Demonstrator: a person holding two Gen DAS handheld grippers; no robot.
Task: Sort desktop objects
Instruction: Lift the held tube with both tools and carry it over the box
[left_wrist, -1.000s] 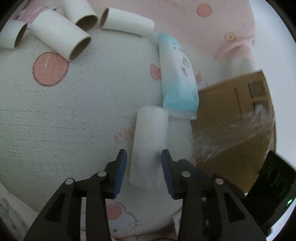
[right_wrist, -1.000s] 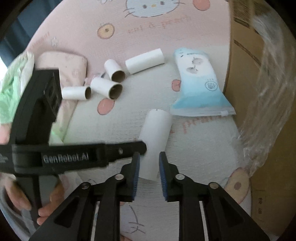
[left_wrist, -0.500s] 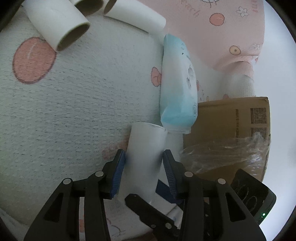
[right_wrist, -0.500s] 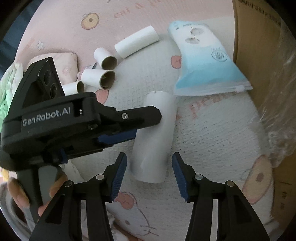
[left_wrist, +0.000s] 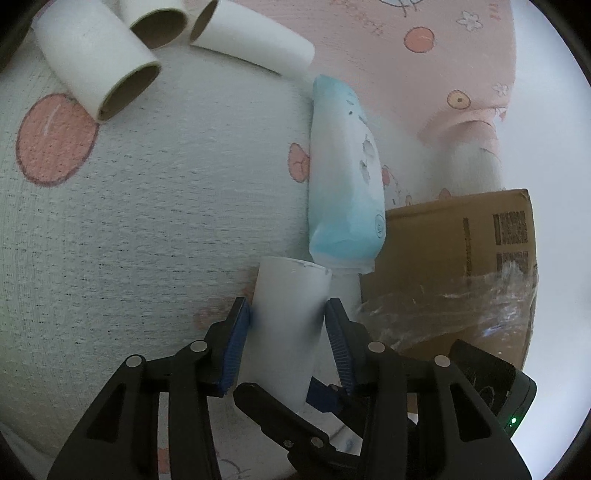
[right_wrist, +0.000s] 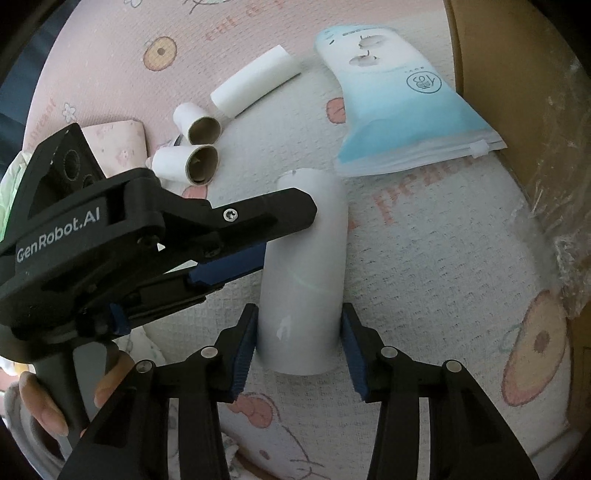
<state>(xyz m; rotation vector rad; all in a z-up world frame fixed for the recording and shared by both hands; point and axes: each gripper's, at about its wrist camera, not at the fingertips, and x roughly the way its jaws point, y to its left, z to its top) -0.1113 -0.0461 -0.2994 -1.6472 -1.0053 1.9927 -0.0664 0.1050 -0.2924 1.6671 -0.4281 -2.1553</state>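
A long white paper tube (left_wrist: 290, 288) lies on the white and pink cartoon mat (left_wrist: 147, 221). My left gripper (left_wrist: 288, 306) is shut on it, blue pads pressed to both of its sides. In the right wrist view the left gripper (right_wrist: 288, 236) reaches in from the left and grips the same tube (right_wrist: 306, 258) near its middle. My right gripper (right_wrist: 297, 317) straddles the tube's near end. Its jaws are closing and the pads touch the tube's sides. One right finger (left_wrist: 273, 413) shows under the left gripper.
Several short cardboard tubes (left_wrist: 96, 66) (right_wrist: 201, 160) lie at the far left. A blue and white pouch (left_wrist: 343, 184) (right_wrist: 388, 110) rests beyond the held tube. A cardboard box (left_wrist: 454, 266) (right_wrist: 517, 74) with crinkled plastic film (right_wrist: 576, 221) stands on the right. A person's hand (right_wrist: 48, 417) holds the left gripper.
The right gripper opened from nearly shut, came down around the tube's near end, and has narrowed onto its sides. The left gripper slid slightly further along the tube.
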